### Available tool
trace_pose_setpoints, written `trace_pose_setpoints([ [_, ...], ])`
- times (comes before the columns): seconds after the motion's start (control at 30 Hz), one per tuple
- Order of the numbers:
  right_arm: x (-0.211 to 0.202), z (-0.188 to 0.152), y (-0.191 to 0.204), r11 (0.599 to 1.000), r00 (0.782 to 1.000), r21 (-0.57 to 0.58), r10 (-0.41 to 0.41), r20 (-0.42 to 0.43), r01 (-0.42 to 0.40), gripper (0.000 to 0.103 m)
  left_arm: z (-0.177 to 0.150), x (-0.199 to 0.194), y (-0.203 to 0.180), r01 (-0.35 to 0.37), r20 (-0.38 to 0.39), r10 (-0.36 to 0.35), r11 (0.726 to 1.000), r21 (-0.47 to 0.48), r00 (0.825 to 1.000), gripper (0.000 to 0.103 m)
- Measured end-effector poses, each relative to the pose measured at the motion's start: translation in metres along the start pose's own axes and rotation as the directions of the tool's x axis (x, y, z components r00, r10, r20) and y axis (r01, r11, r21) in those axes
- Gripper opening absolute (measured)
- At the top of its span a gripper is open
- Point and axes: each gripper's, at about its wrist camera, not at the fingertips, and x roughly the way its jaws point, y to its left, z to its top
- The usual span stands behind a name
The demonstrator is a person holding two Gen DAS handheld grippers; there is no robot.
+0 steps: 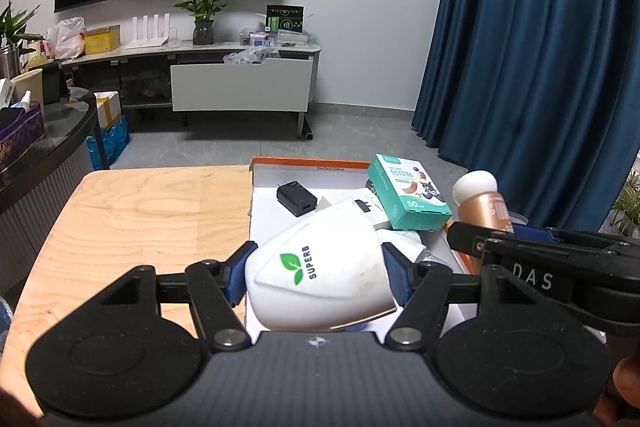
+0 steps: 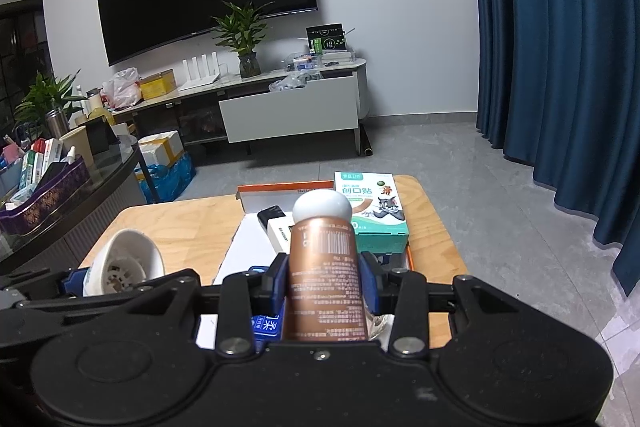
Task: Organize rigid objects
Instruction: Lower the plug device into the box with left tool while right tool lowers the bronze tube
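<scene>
My left gripper [image 1: 318, 273] is shut on a white plastic pot marked SUPERB [image 1: 320, 267], held on its side over the near left part of a shallow orange-edged white box [image 1: 280, 227]. The pot also shows in the right wrist view [image 2: 126, 261], open end toward the camera. My right gripper [image 2: 324, 281] is shut on a copper bottle with a white round cap [image 2: 324, 259], held above the box's right side; the bottle also shows in the left wrist view [image 1: 482, 207]. In the box lie a black charger [image 1: 297, 203] and a green plaster box [image 1: 408, 197].
The box sits on a small wooden table [image 1: 132, 219]. A dark glass table [image 2: 80, 195] with a basket of items stands to the left. A TV stand [image 1: 240, 79] is across the grey floor, blue curtains [image 1: 540, 47] on the right.
</scene>
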Motion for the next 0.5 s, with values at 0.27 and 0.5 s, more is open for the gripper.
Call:
trace_pose_setpoints([
  [0.27, 0.0024, -0.0019, 0.0013, 1.0, 1.0, -0.005, -0.002, -0.003, 0.002, 0.046, -0.0027, 0.0018, -0.0003, -0.007, -0.006, 0.007, 1.0, -0.004, 1.0, 0.067],
  [0.5, 0.0038, -0.0031, 0.0004, 1.0, 1.0, -0.003, -0.006, -0.002, 0.006, 0.046, -0.0043, 0.0035, -0.0003, -0.012, -0.01, 0.012, 1.0, -0.007, 1.0, 0.067],
])
